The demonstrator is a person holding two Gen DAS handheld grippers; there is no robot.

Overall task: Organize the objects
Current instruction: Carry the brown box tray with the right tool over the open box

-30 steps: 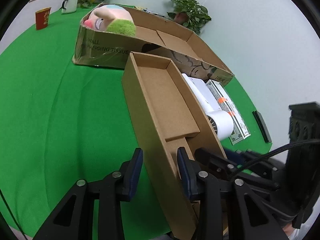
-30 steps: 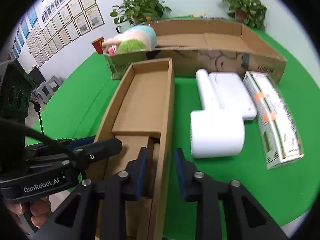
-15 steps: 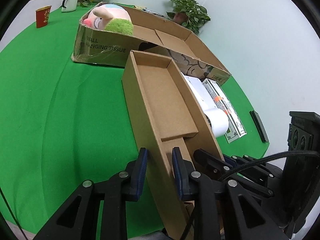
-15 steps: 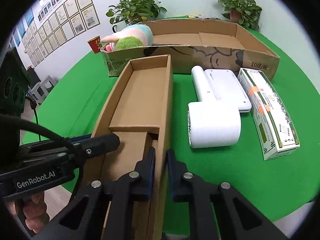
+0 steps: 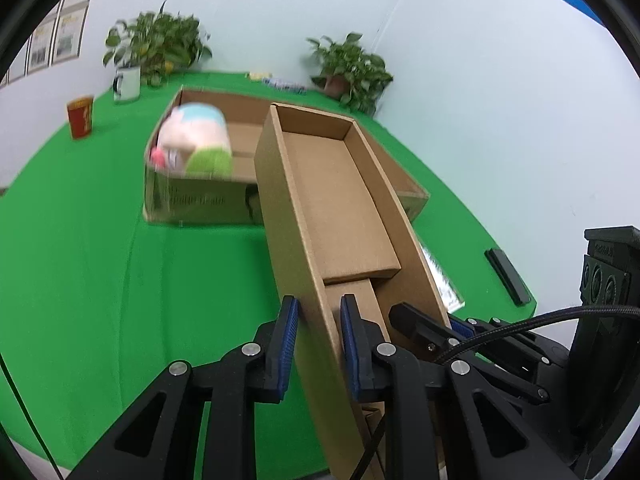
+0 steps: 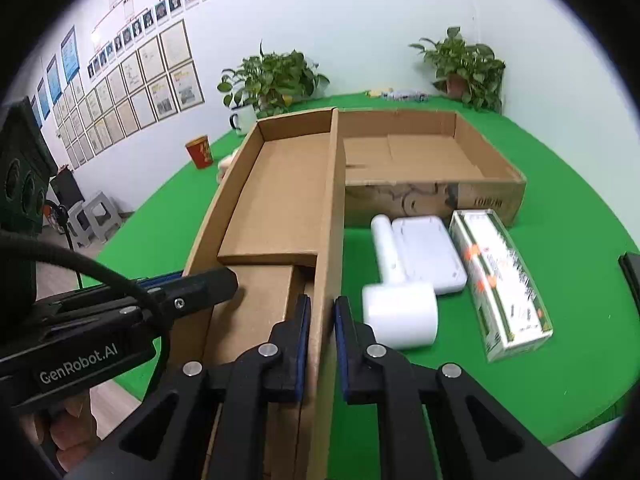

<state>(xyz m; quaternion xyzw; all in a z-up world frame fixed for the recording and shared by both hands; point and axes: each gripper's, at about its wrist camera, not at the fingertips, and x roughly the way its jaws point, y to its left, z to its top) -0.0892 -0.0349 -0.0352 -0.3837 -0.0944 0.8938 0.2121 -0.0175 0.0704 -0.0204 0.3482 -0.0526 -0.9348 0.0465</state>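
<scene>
A long narrow cardboard box (image 5: 336, 208) is lifted off the green table, far end raised over the big cardboard tray (image 5: 200, 200). My left gripper (image 5: 316, 344) is shut on its left wall. My right gripper (image 6: 320, 340) is shut on its right wall (image 6: 330, 240). The narrow box is empty inside (image 6: 280, 208). A pastel plush toy (image 5: 192, 140) lies in the tray's left end. A white device (image 6: 404, 276) and a white-green carton (image 6: 500, 280) lie on the table right of the box.
The big tray (image 6: 432, 196) stands behind the lifted box. A red cup (image 6: 199, 151), a white mug (image 5: 127, 84) and potted plants (image 6: 272, 80) stand at the table's far edge. A black bar (image 5: 510, 276) lies at the right edge.
Both grippers have closed on the box walls and lifted the narrow box; its far end now rises above the big tray.
</scene>
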